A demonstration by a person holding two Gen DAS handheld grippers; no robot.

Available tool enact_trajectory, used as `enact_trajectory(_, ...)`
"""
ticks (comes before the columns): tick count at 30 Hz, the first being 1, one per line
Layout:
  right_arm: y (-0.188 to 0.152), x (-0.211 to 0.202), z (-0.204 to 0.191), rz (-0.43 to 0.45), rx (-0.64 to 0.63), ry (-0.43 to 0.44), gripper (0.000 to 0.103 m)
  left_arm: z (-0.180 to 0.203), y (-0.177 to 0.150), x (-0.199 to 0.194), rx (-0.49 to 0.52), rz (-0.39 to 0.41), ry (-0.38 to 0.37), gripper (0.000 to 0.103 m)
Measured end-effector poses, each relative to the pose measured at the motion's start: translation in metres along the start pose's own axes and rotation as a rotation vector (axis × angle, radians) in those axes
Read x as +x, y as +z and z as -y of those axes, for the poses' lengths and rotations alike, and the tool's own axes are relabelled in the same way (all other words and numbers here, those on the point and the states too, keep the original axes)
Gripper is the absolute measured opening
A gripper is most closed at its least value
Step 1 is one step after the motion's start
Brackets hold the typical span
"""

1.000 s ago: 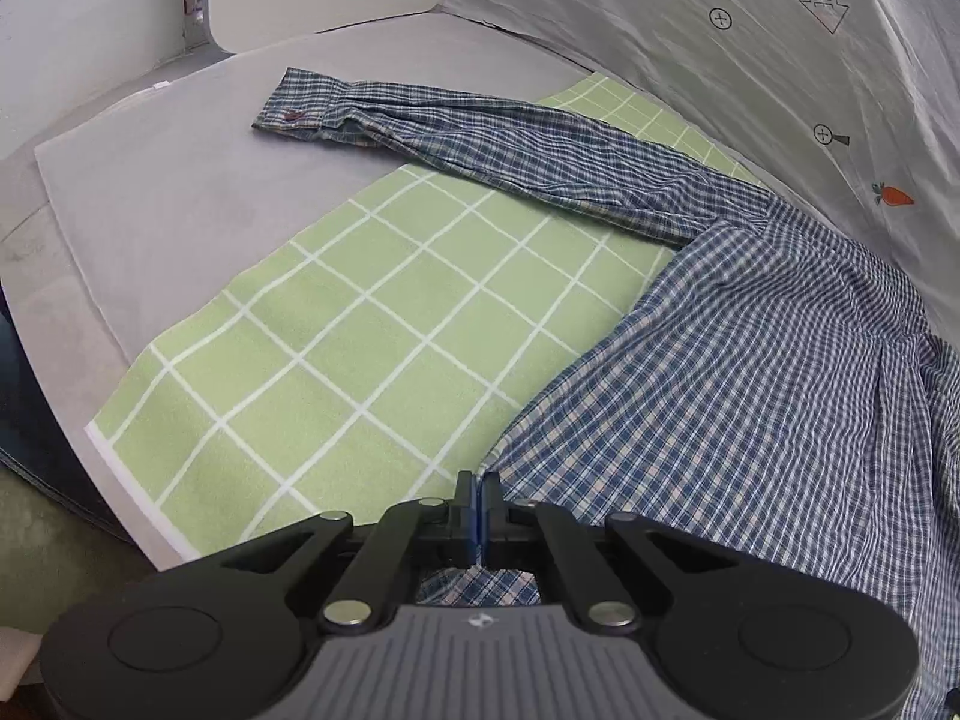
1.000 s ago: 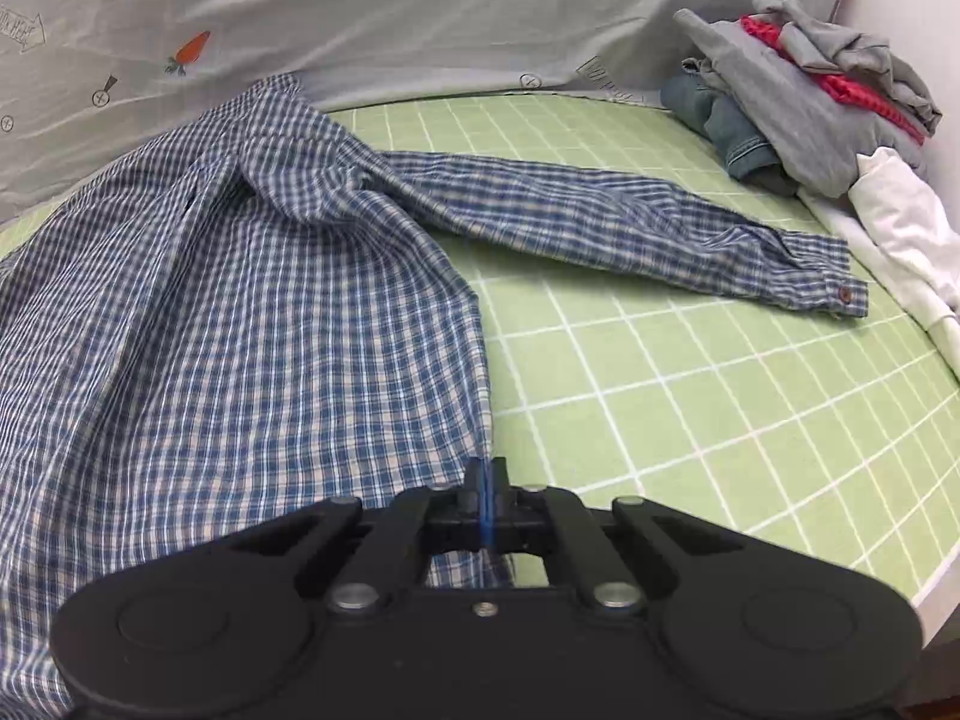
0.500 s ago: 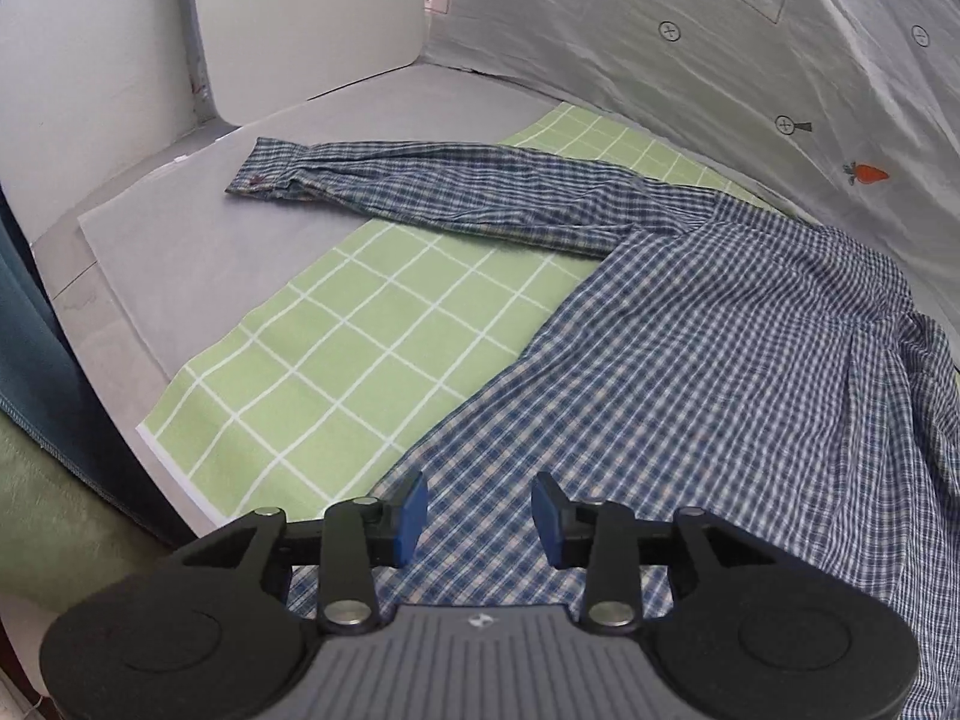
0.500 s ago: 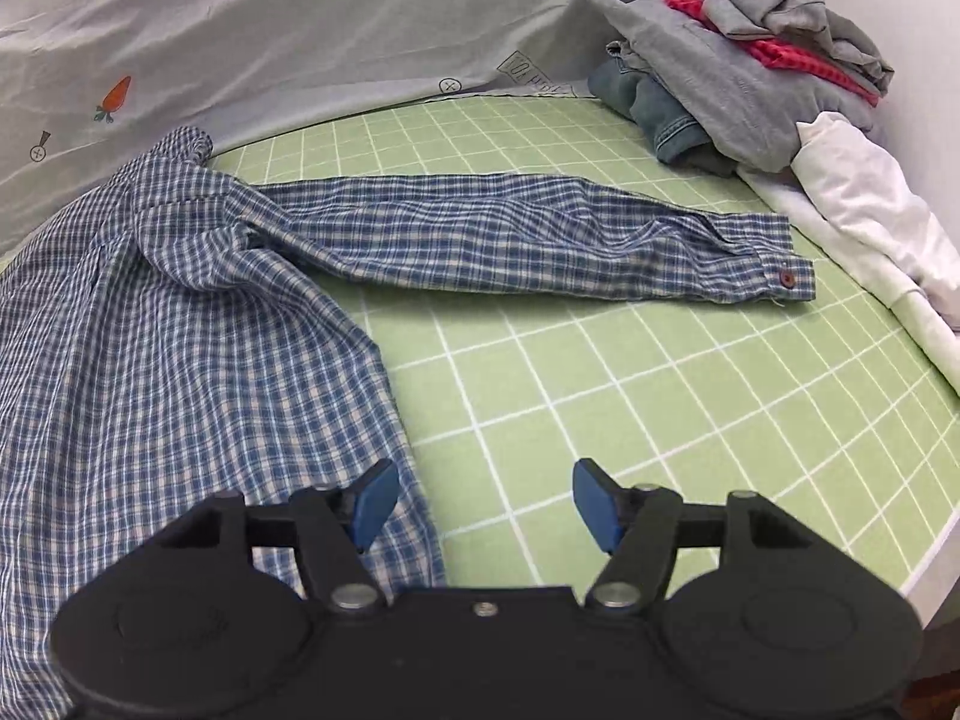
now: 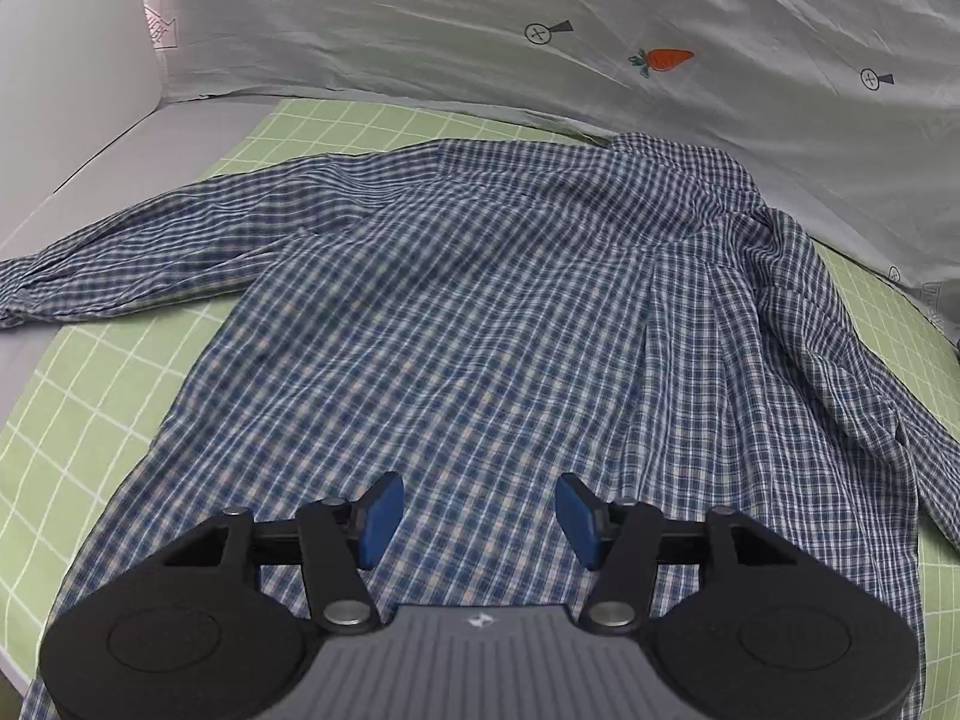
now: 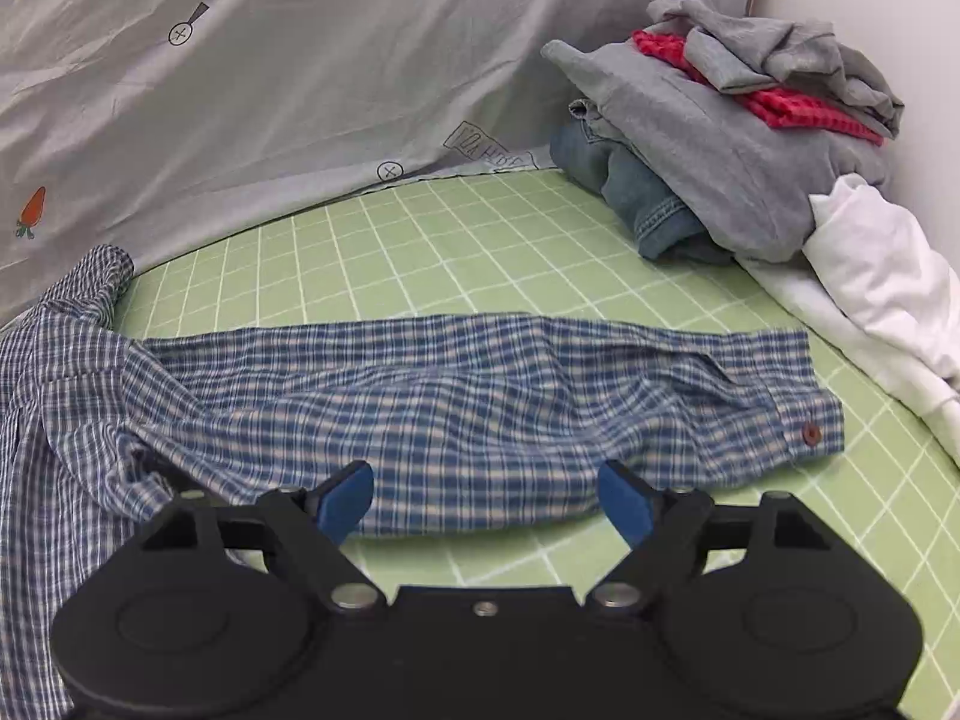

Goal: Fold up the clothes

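Observation:
A blue checked long-sleeved shirt (image 5: 510, 330) lies spread flat on a green grid cloth (image 5: 72, 420), collar at the far side. My left gripper (image 5: 477, 519) is open and empty above the shirt's lower body. Its left sleeve (image 5: 150, 240) stretches out to the left. In the right wrist view the right sleeve (image 6: 480, 408) lies straight across the green cloth (image 6: 480, 240), its buttoned cuff (image 6: 804, 420) at the right. My right gripper (image 6: 485, 501) is open and empty just above the sleeve's near edge.
A pile of grey, red and denim clothes (image 6: 720, 120) sits at the back right, with a white garment (image 6: 882, 294) beside it. A grey printed sheet (image 5: 540, 48) hangs behind the cloth. A bare grey surface (image 5: 120, 138) lies to the left.
Both grippers were shut on the shirt's hem, then opened and let it go. The left has moved over the shirt's body; the right has moved up to the right sleeve.

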State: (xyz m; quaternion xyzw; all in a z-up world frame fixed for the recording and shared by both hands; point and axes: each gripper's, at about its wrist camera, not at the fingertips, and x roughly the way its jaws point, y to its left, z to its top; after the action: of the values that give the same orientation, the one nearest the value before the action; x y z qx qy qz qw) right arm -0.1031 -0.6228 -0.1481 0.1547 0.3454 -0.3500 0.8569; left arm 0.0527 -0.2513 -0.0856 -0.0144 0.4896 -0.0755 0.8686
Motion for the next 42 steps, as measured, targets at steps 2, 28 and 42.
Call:
enact_trajectory(2,0.013,0.018,-0.008,0.010,-0.044,0.019,0.083,0.014,0.014,0.021,0.024,-0.024,0.005,0.057)
enact_trajectory(28,0.077,0.142,-0.094,0.046,-0.433,0.281,0.000,0.056,0.056,0.109,0.131,-0.134,0.069,0.072)
enact_trajectory(42,0.082,0.114,-0.006,0.108,-0.045,-0.077,0.070,0.055,0.056,0.107,0.114,-0.127,0.080,0.079)
